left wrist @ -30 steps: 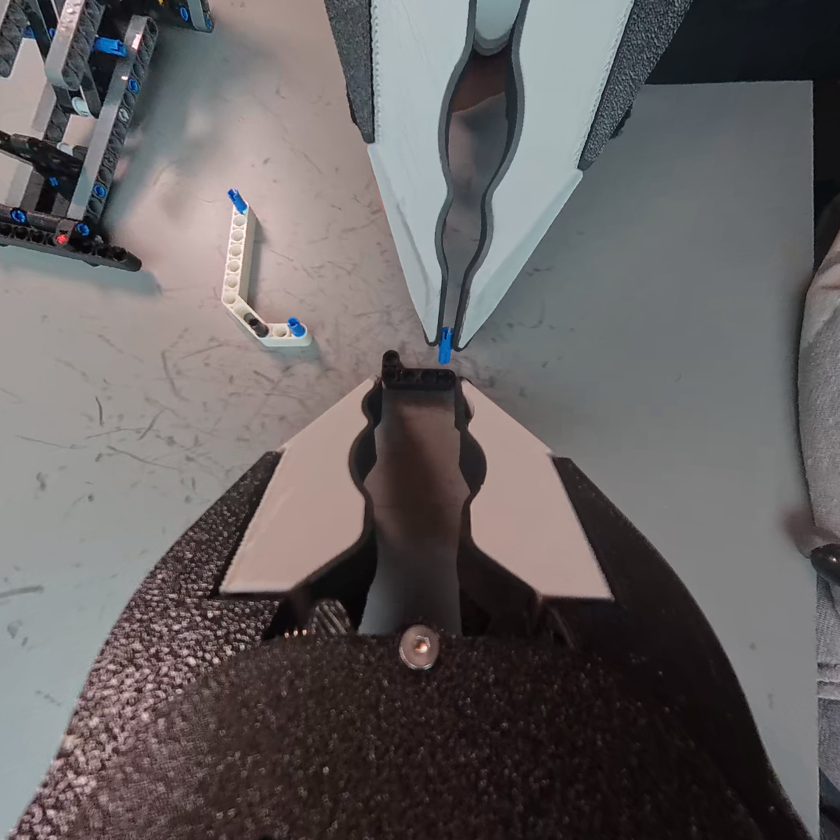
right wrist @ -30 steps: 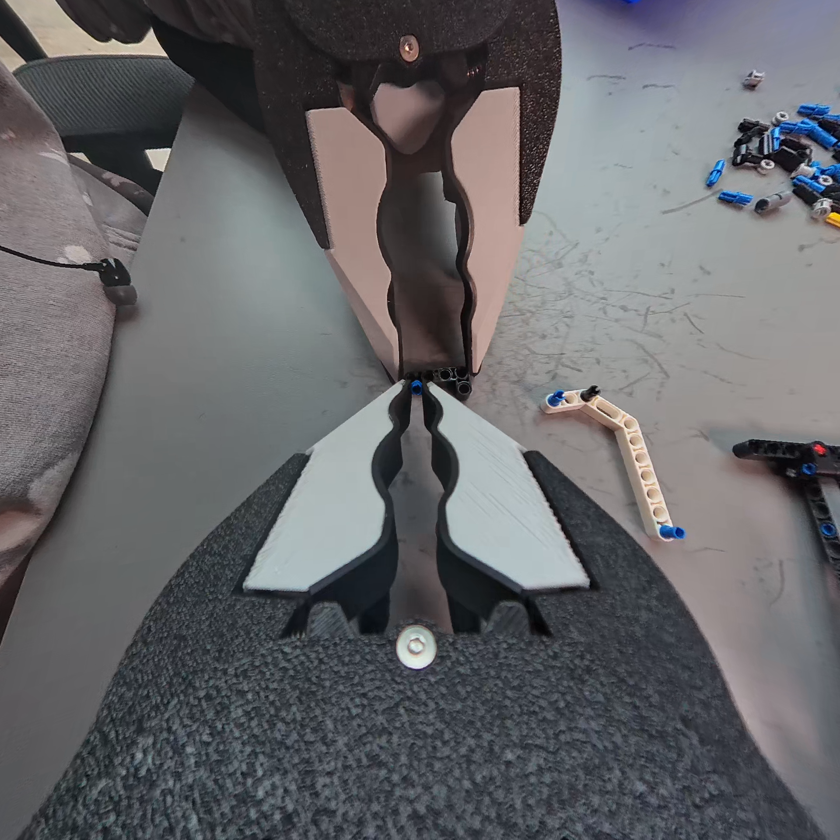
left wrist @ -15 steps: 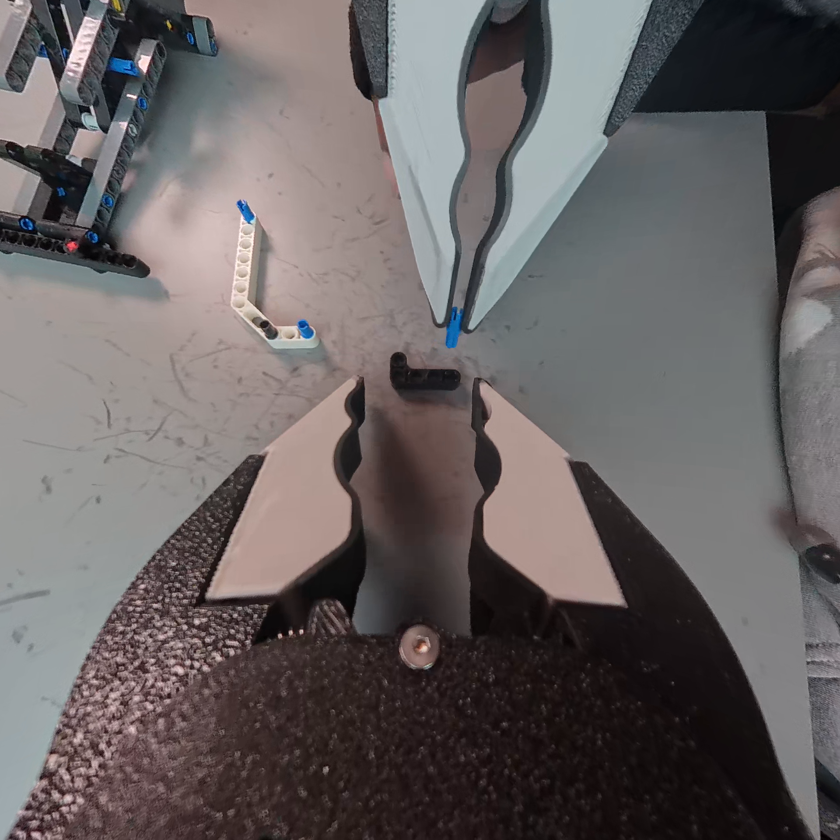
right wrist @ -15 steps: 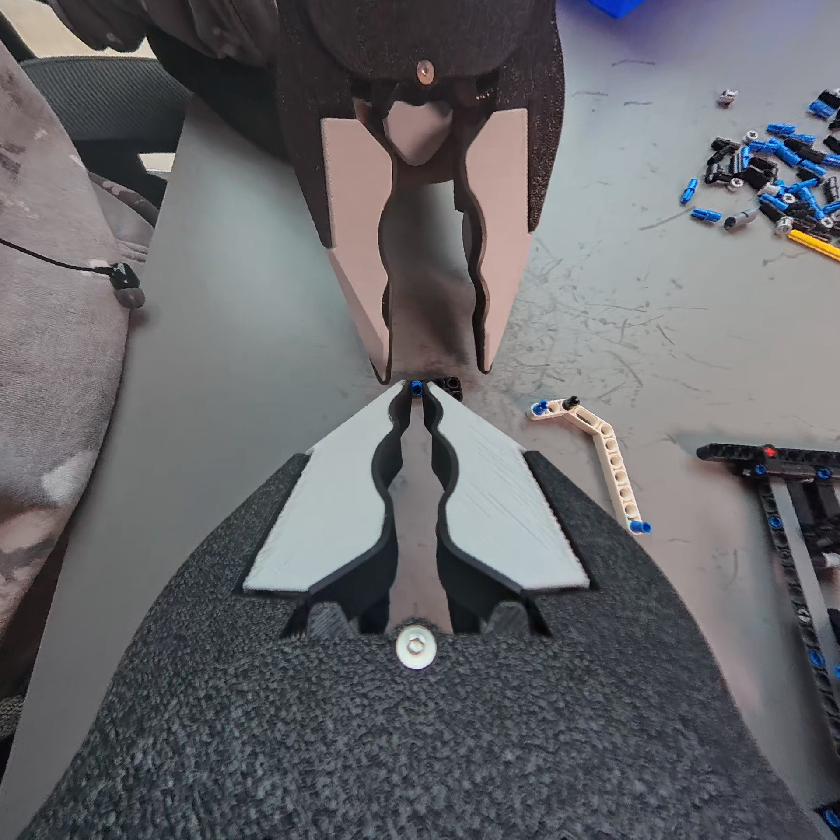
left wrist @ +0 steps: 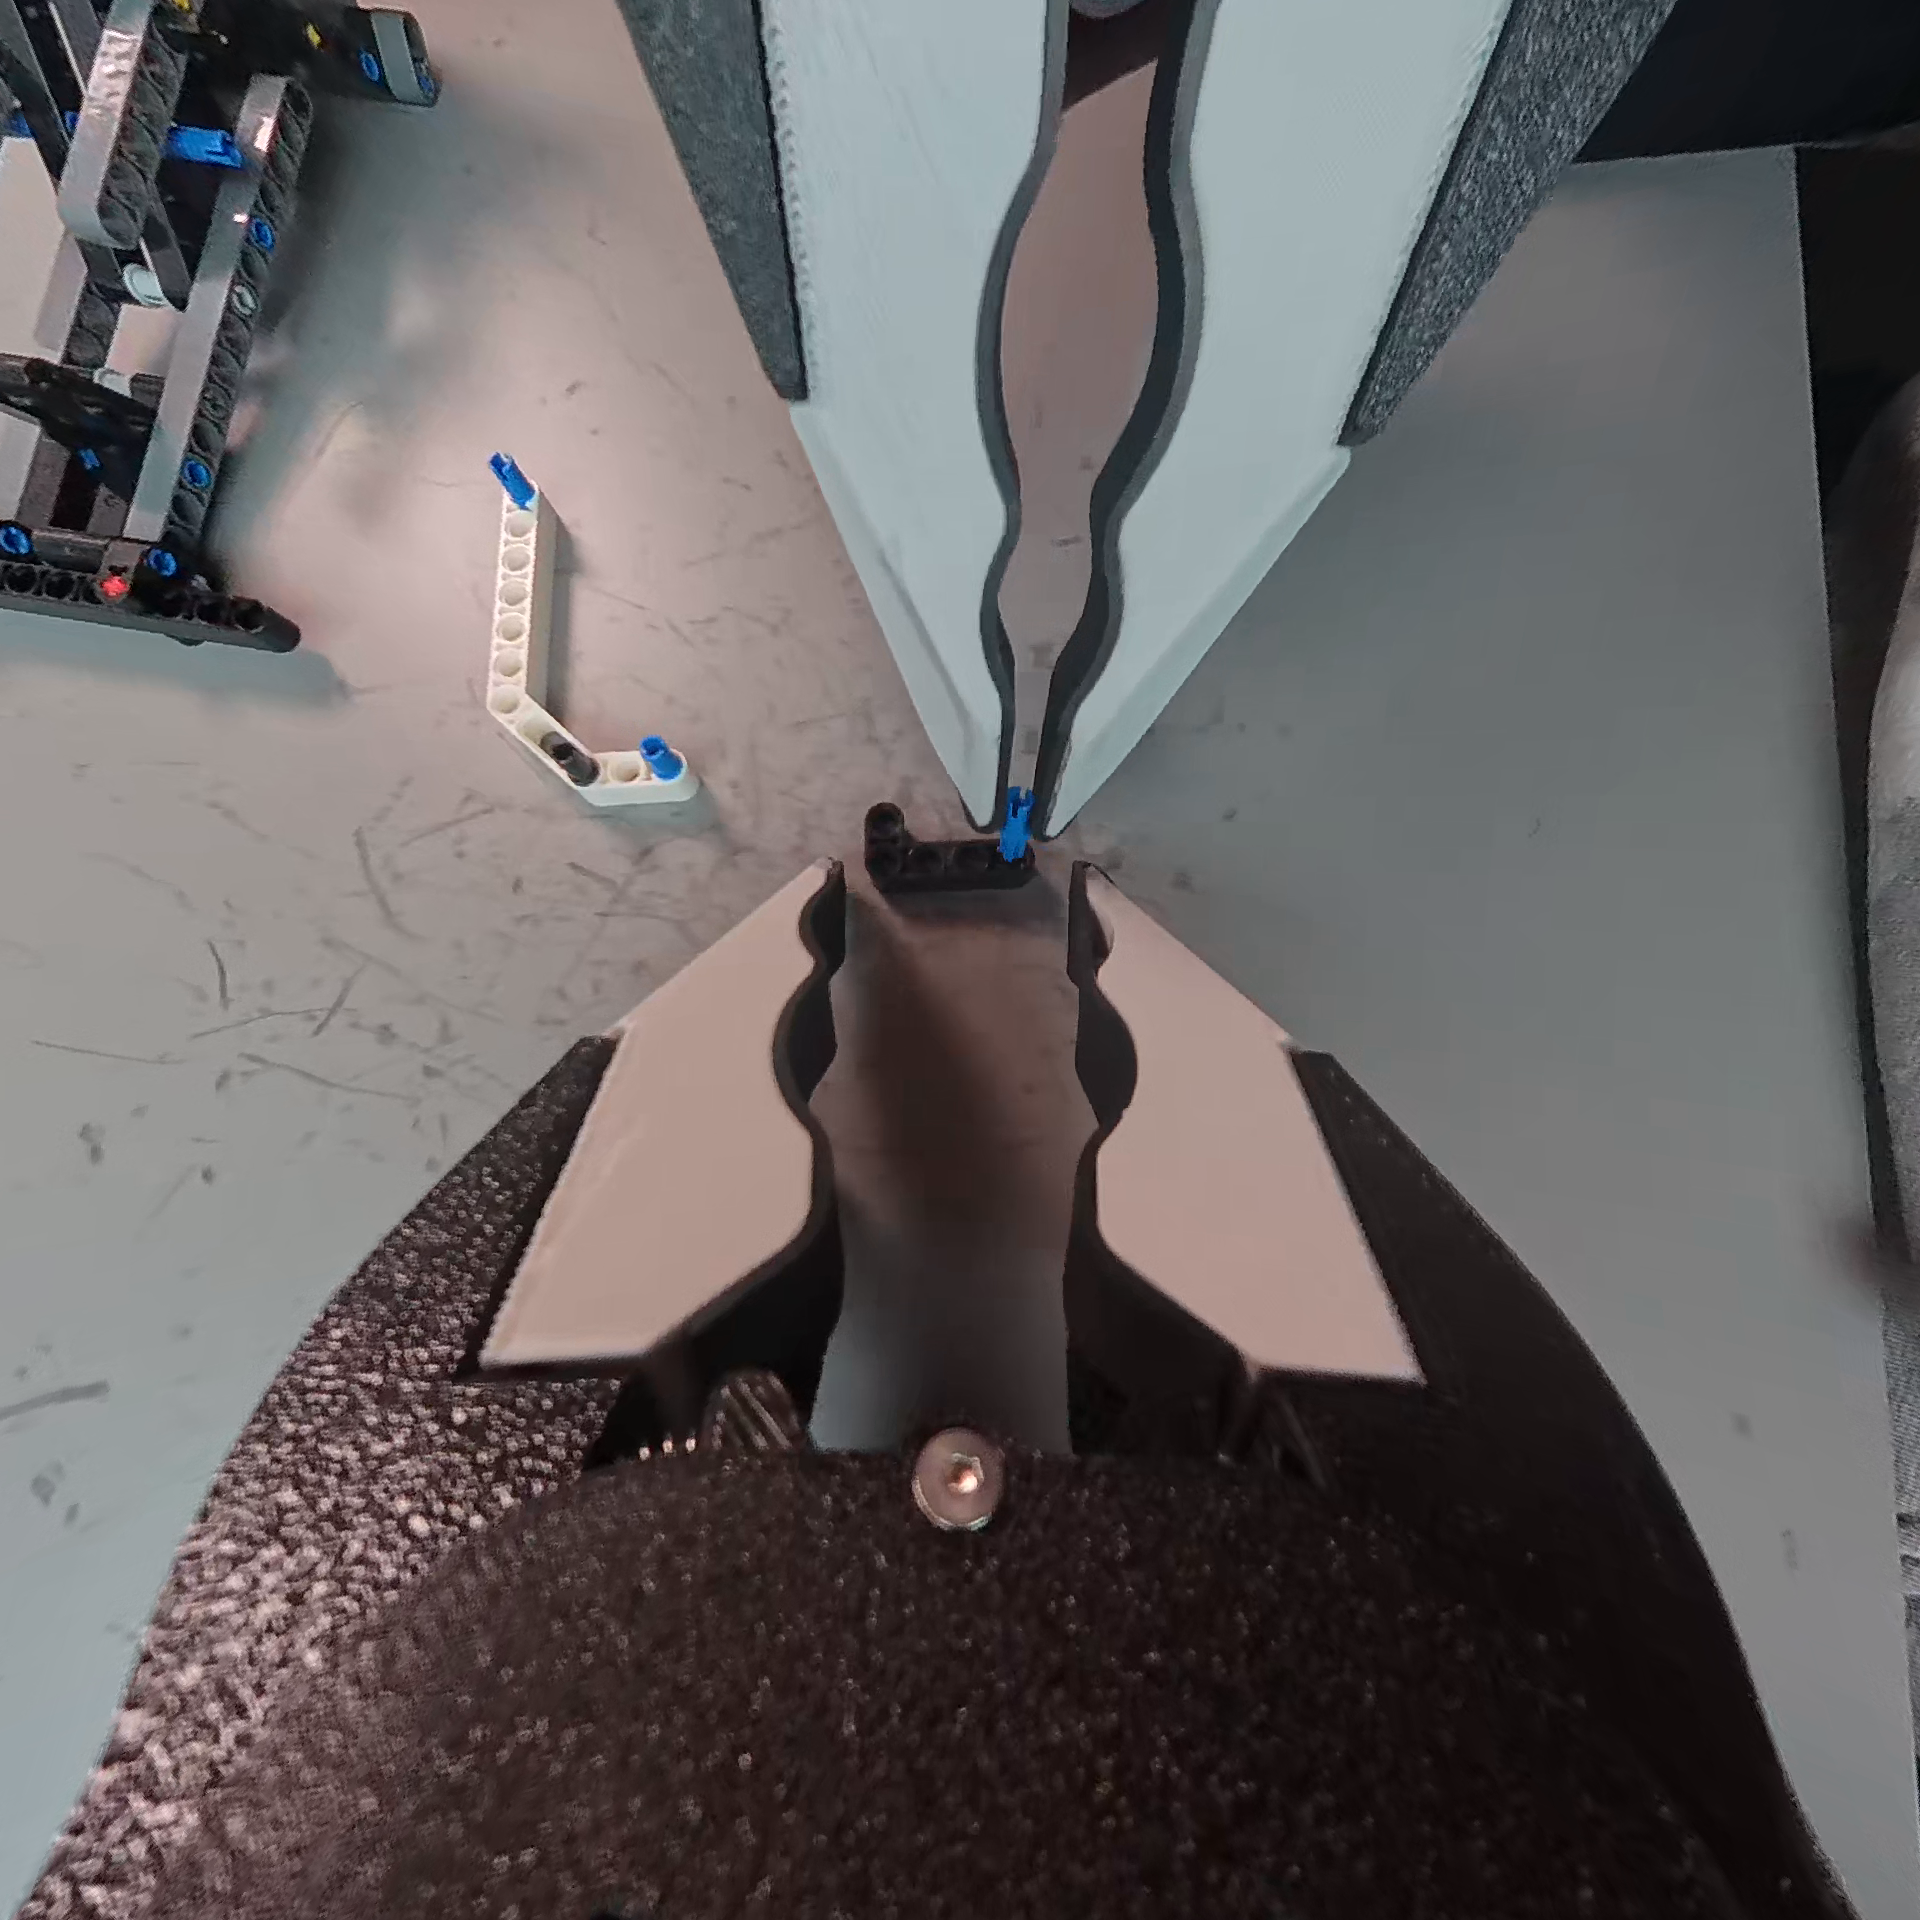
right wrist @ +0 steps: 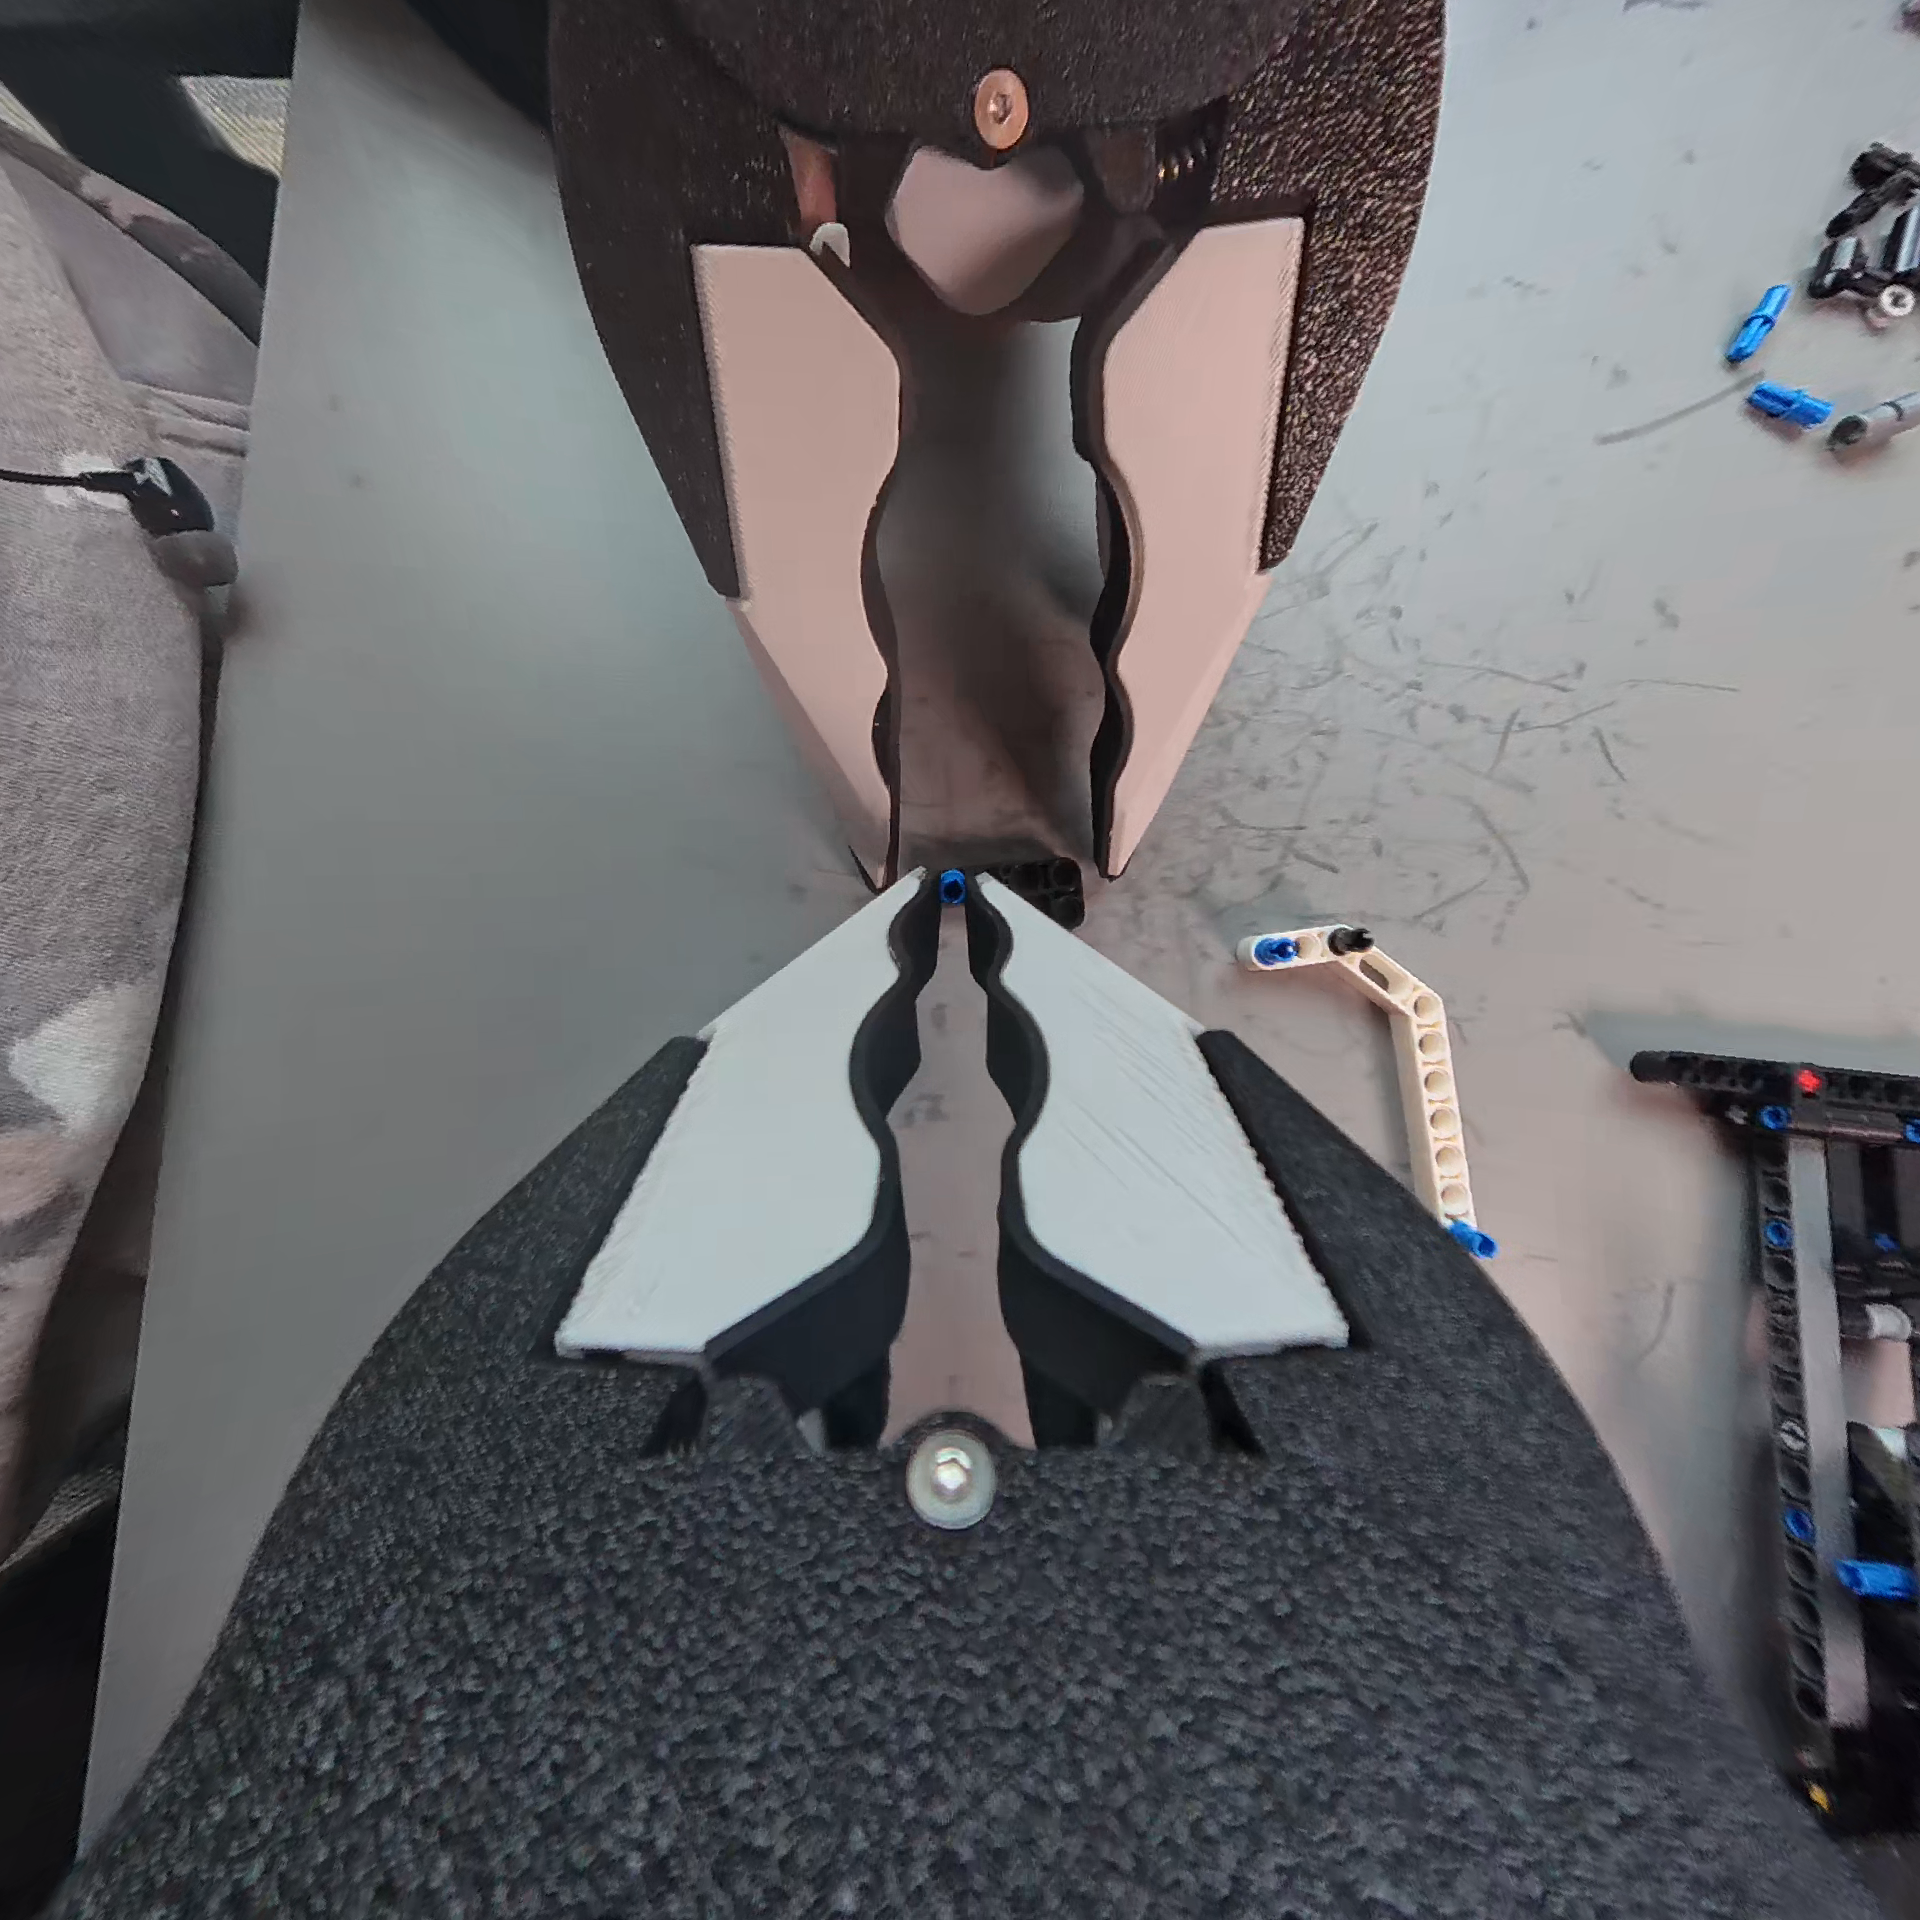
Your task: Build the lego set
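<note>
A small black L-shaped beam [left wrist: 940, 860] lies flat on the grey table [left wrist: 1455, 727]. My left gripper [left wrist: 956, 883] is open, its pink fingers standing on either side of the beam's near edge without gripping it. My right gripper [left wrist: 1020, 829], with white fingers, comes in from the opposite side and is shut on a blue pin [left wrist: 1015, 812]. The pin's tip touches the beam's right end hole. In the right wrist view the right gripper [right wrist: 951, 891] holds the pin [right wrist: 951, 885] against the beam [right wrist: 1044, 883], with the open left gripper [right wrist: 997, 871] beyond it.
A white angled beam [left wrist: 514, 613] with blue and black pins lies to the left, also in the right wrist view [right wrist: 1429, 1091]. The black and grey frame assembly [left wrist: 135, 312] stands farther left. Loose pins [right wrist: 1787, 400] lie far right. A person's grey garment [right wrist: 83, 831] borders the table edge.
My left gripper opened and let go of the black beam, which now lies on the table. My right gripper drew back with the pin, then brought it to the beam's end.
</note>
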The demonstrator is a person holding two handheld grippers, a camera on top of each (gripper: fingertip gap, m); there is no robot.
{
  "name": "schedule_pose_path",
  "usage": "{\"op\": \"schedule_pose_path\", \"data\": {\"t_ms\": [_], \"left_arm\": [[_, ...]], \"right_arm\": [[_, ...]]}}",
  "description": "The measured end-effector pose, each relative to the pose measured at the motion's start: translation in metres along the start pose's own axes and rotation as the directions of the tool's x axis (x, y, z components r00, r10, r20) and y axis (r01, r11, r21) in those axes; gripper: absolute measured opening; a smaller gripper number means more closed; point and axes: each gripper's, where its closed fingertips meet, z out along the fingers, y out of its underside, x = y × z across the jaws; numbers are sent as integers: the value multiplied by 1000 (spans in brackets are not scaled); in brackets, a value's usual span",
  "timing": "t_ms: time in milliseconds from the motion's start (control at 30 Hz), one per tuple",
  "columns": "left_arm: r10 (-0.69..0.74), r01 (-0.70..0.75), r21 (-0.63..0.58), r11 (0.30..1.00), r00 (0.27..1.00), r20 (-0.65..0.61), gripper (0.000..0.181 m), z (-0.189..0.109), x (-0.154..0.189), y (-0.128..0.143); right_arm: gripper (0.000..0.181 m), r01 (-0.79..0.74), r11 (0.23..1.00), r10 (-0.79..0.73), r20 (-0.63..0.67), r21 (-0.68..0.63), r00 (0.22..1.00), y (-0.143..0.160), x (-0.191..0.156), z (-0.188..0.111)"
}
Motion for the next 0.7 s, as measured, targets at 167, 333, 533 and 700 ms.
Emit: {"op": "schedule_pose_path", "data": {"t_ms": [167, 333, 533, 700], "left_arm": [[-6, 6, -1, 1000, 1000, 0, 40, -1, 1, 1], [-6, 6, -1, 1000, 1000, -2, 38, -1, 1, 2], [11, -11, -7, 1000, 1000, -26, 40, -8, 0, 8], [6, -6, -5, 1000, 999, -45, 37, -8, 1, 9]], "right_arm": [[4, 2, 998, -1, 15, -69, 1000, 4, -1, 4], [4, 53, 989, -51, 21, -135, 998, 6, -2, 7], [4, 71, 985, -67, 35, -154, 997, 2, -2, 6], [4, 99, 975, -89, 57, -198, 994, 4, -3, 7]]}}
